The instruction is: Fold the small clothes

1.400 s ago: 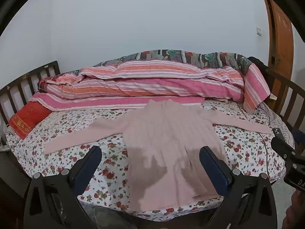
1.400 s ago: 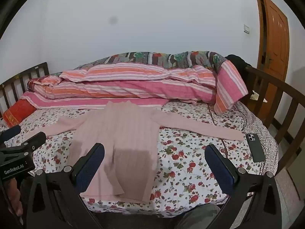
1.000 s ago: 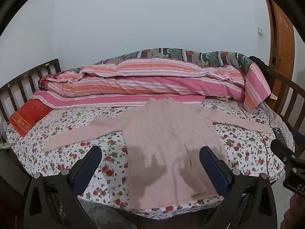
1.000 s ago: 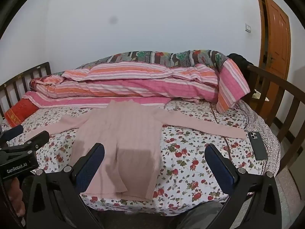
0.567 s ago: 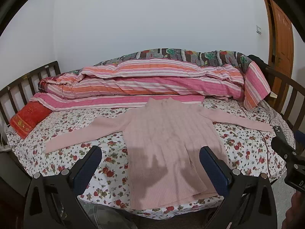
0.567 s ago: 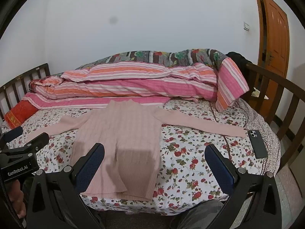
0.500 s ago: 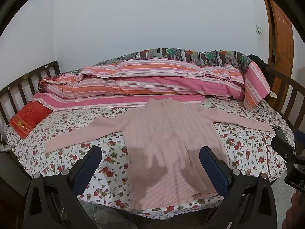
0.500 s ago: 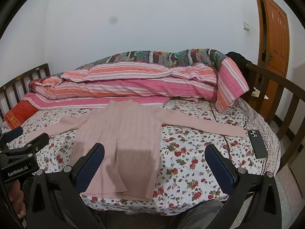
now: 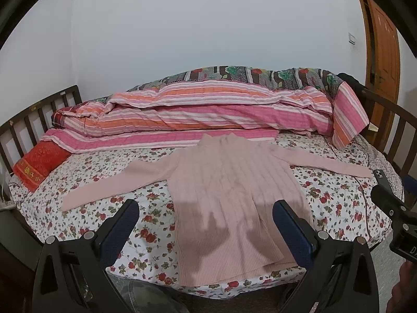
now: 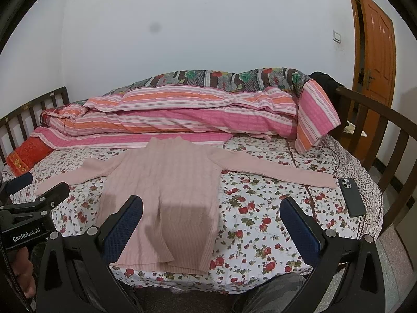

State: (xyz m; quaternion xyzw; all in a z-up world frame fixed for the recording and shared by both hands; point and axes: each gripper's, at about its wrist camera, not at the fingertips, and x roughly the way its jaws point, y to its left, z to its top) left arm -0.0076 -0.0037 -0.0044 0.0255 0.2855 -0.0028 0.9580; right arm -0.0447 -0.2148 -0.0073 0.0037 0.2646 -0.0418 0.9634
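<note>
A pink ribbed sweater (image 9: 234,195) is spread flat on the floral-sheeted bed (image 9: 338,198), sleeves stretched out to both sides, its hem at the near edge. The left gripper (image 9: 206,224) and right gripper (image 10: 211,219) are held wide apart, empty, short of the bed. A phone (image 10: 351,199) is seen just beside the right cuff.

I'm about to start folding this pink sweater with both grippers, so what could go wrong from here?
1. The phone lies right by the cuff of the sweater's right sleeve; sweeping that sleeve inward could drag it or knock it off the bed.
2. The hem hangs at the mattress edge, so a tug could slide the sweater off.
3. The left gripper and right gripper are both open and held close together; they might collide.
</note>
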